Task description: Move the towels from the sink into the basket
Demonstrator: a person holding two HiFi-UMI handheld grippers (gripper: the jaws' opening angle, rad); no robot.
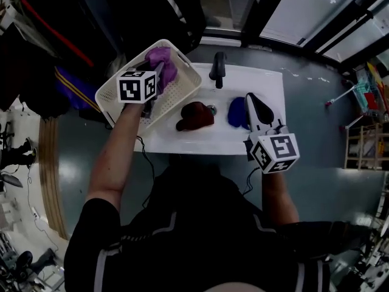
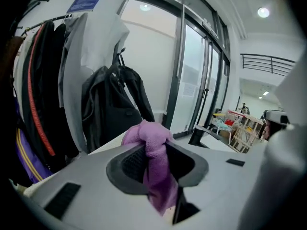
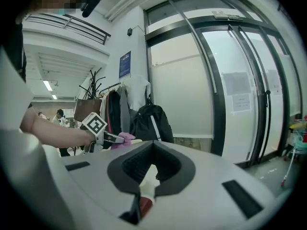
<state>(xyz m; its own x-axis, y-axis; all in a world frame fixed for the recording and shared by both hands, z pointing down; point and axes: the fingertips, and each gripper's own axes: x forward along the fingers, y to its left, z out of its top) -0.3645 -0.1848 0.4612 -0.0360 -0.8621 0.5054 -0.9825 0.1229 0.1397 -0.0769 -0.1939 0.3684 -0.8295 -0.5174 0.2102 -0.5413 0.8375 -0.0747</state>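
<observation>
My left gripper (image 1: 159, 72) is shut on a purple towel (image 1: 163, 61) and holds it over the white slatted basket (image 1: 185, 90) at the sink's left. In the left gripper view the purple towel (image 2: 153, 150) is bunched between the pads and hangs down. Two towels lie in the white sink (image 1: 270, 84): a dark red one (image 1: 196, 115) by the drain and a blue one (image 1: 236, 112) to its right. My right gripper (image 1: 250, 99) hovers just right of the blue towel. Its jaws meet at the tips with nothing between them (image 3: 152, 145).
A black faucet (image 1: 217, 69) stands at the sink's back edge, between the two grippers. Dark coats and a backpack (image 2: 112, 104) hang on a rack behind the basket. Glass doors (image 3: 240, 90) run along the far side. A small shelf (image 1: 364, 145) stands at the right.
</observation>
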